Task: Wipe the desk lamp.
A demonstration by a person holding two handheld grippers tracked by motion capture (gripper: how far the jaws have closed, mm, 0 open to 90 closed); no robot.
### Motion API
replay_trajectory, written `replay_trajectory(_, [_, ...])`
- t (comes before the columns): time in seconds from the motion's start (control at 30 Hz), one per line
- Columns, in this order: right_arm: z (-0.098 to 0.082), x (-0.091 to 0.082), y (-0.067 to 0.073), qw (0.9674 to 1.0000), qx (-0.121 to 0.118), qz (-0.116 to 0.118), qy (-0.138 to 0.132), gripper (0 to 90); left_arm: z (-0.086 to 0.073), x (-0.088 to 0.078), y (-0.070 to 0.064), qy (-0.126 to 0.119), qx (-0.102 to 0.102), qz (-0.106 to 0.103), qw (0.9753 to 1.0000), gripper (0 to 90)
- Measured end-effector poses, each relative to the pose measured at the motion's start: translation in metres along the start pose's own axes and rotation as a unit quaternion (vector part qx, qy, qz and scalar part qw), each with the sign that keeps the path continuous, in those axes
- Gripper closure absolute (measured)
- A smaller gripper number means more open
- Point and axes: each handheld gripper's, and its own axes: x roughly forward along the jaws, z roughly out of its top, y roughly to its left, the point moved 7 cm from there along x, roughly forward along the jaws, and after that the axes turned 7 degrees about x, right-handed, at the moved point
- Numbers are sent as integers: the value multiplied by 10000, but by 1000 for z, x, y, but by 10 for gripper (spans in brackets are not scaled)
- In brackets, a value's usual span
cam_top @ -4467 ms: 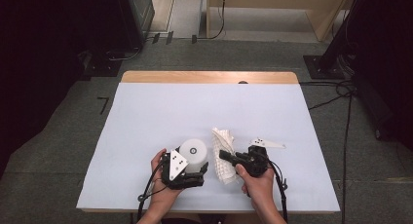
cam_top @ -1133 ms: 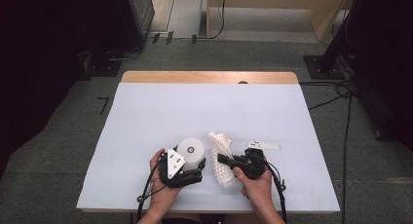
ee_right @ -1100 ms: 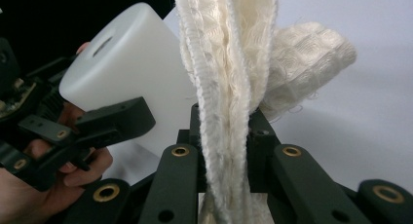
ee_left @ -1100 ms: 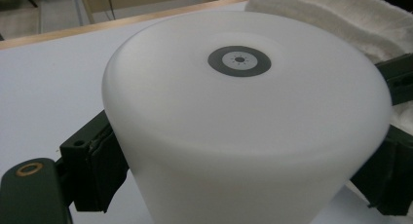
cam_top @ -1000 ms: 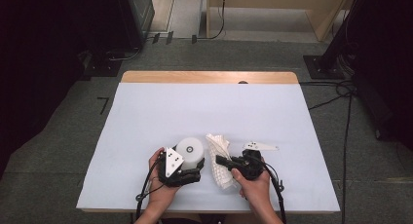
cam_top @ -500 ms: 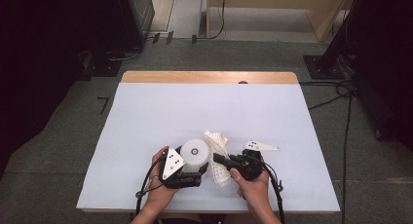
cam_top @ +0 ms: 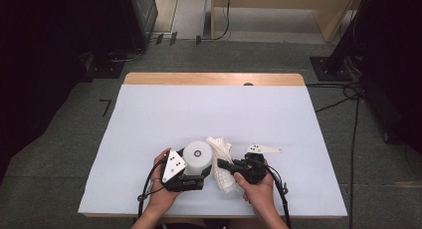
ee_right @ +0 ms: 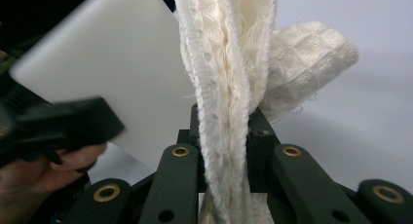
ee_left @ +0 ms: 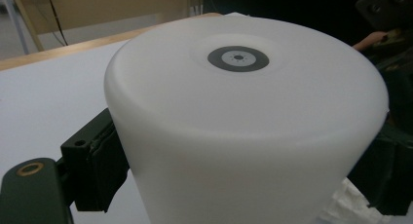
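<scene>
A white cup (cam_top: 197, 156) stands upside down near the table's front edge, with a grey ring on its upturned base. My left gripper (cam_top: 193, 175) is shut on the cup (ee_left: 243, 126), and its pads (ee_left: 104, 160) press on both sides. Just right of the cup hangs a cream knitted cloth (cam_top: 222, 165). My right gripper (cam_top: 224, 164) is shut on this cloth (ee_right: 229, 87), which rises bunched between its jaws (ee_right: 226, 131). In the right gripper view the cloth touches or nearly touches the cup (ee_right: 122, 78). The other hand (ee_right: 39, 180) is at the lower left.
A white sheet covers the table (cam_top: 209, 114), with a wooden strip (cam_top: 214, 78) bare at the far edge. Cables (cam_top: 348, 94) run over the grey floor at the right. Dark equipment (cam_top: 134, 10) stands beyond the far left corner.
Since the earliest frame my right gripper has shifted slightly left with the cloth, closer to the cup. Over the last second both hands have stayed almost still.
</scene>
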Motion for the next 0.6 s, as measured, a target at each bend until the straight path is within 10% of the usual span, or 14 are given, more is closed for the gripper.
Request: replay_trajectory(0.6, [24,-28,25,9977,-292,317,-529,786,1,3,-10,11,122,-162,9998,91])
